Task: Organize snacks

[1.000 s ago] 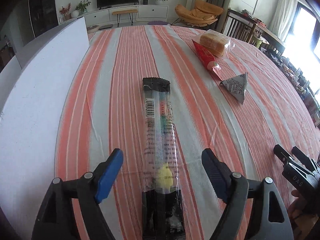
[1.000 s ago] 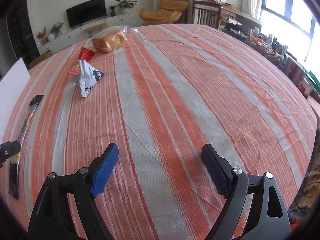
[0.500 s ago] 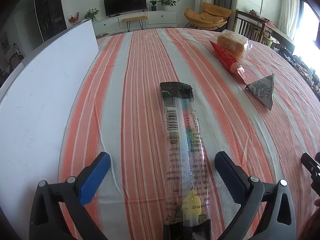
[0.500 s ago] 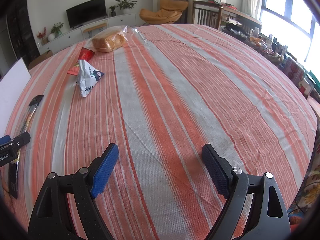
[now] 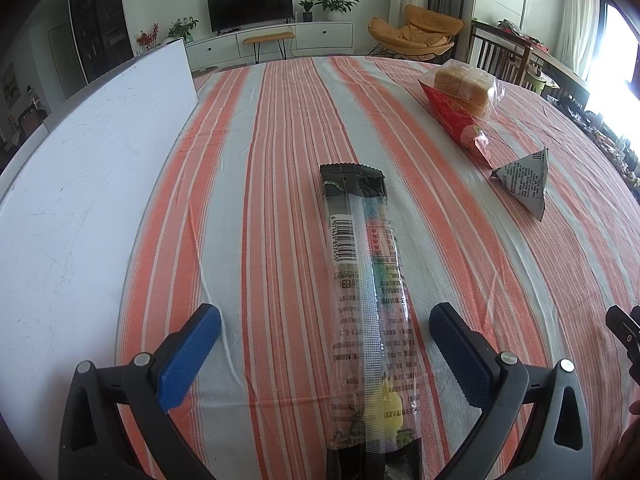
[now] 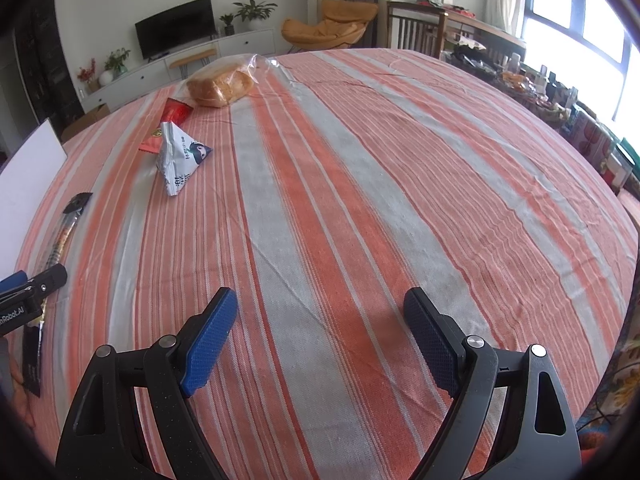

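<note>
The left gripper (image 5: 324, 332), its jaws having just been opening, is standing released astride the long snack packet (image 5: 366, 300) lying on the table (image 5: 256, 184). The right gripper (image 6: 320, 320) is hanging open, empty. All 4 snacks are seemingly lying unsorted.

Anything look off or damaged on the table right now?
Nothing stands out. The long clear snack pack lies flat and intact between the open left gripper pads. The bread bag, red packet and triangular pouch look sealed; nothing spilled.
</note>
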A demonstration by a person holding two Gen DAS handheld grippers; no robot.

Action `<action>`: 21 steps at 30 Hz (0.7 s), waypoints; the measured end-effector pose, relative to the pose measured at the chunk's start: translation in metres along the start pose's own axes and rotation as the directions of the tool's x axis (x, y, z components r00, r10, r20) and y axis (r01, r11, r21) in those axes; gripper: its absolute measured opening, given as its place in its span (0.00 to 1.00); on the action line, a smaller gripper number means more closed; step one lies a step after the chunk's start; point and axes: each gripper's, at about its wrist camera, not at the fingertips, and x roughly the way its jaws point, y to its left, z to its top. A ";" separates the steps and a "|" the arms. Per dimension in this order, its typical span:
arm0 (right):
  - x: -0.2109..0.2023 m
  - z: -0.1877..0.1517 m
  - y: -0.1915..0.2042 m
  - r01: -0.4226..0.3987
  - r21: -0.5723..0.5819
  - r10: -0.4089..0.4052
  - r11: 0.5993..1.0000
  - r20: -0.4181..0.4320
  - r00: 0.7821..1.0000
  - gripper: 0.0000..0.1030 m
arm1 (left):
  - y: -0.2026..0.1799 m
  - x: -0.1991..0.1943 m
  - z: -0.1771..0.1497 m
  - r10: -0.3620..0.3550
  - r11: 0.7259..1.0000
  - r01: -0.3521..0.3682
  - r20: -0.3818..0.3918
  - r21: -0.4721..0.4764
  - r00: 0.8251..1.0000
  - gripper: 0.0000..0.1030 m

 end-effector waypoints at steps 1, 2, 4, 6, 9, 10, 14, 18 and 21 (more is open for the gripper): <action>-0.001 0.001 -0.002 -0.022 0.013 0.022 1.000 0.002 1.000 0.85 | 0.000 0.000 0.000 0.000 1.000 0.000 0.000 0.000 1.000 1.00; -0.003 0.004 -0.004 -0.063 0.027 0.063 0.998 -0.003 0.998 0.85 | 0.000 0.000 0.000 0.000 1.000 0.000 0.000 0.000 1.000 1.00; -0.006 0.020 -0.001 -0.129 0.023 0.130 0.991 -0.016 0.991 0.82 | 0.000 0.000 0.000 0.001 1.000 -0.001 0.000 0.001 1.000 1.00; -0.013 0.052 0.016 -0.153 -0.057 0.153 0.987 -0.006 0.988 0.82 | 0.000 0.000 0.000 0.000 1.000 0.000 0.000 0.000 1.000 1.00; -0.016 0.114 0.057 -0.246 -0.169 0.247 0.954 -0.018 0.969 0.83 | 0.000 0.000 0.000 0.000 1.000 0.000 0.000 0.000 1.000 1.00; -0.009 0.132 0.073 -0.274 -0.198 0.268 0.941 -0.059 0.962 0.83 | 0.000 0.000 0.000 -0.001 1.000 0.001 0.000 0.000 1.000 1.00; 0.055 0.181 0.131 -0.336 -0.221 0.271 0.916 -0.279 0.921 0.81 | 0.000 0.000 0.000 0.000 1.000 0.000 0.001 0.000 1.000 1.00; 0.112 0.196 0.155 -0.306 -0.166 0.232 0.937 -0.357 0.905 0.76 | 0.000 0.000 0.000 -0.002 1.000 0.002 0.001 -0.002 1.000 1.00; 0.143 0.197 0.159 -0.297 -0.108 0.222 0.949 -0.442 0.869 0.37 | 0.000 0.000 0.000 -0.003 1.000 0.003 0.001 -0.002 1.000 1.00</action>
